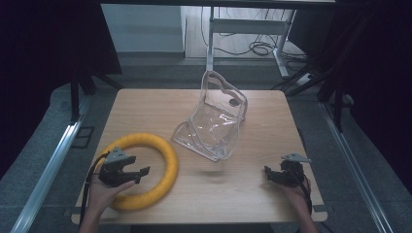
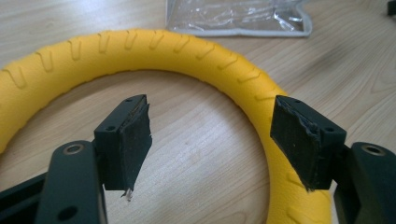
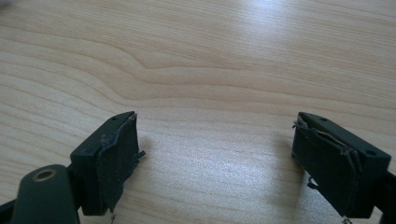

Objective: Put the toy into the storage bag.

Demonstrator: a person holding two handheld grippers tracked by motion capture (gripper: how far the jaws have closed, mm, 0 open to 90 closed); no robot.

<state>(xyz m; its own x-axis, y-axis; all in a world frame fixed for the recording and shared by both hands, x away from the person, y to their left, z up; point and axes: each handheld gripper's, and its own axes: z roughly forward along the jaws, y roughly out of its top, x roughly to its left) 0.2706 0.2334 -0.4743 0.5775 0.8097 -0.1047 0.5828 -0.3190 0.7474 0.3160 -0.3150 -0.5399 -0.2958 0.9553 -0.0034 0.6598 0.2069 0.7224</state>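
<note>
left claw [image 1: 141,172] hides part of the yellow ring [image 1: 165,150].

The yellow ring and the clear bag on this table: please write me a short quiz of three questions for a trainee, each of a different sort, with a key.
1. True or false: the left gripper is shut on the yellow ring.
2. What lies beyond the ring? A) clear plastic bag B) metal bowl C) folded towel
3. Fill in: the right gripper's fingers are ____ above the bare wooden table.

Key: 1 false, it is open, over the ring. 2 A, the clear plastic bag. 3 open.
</note>
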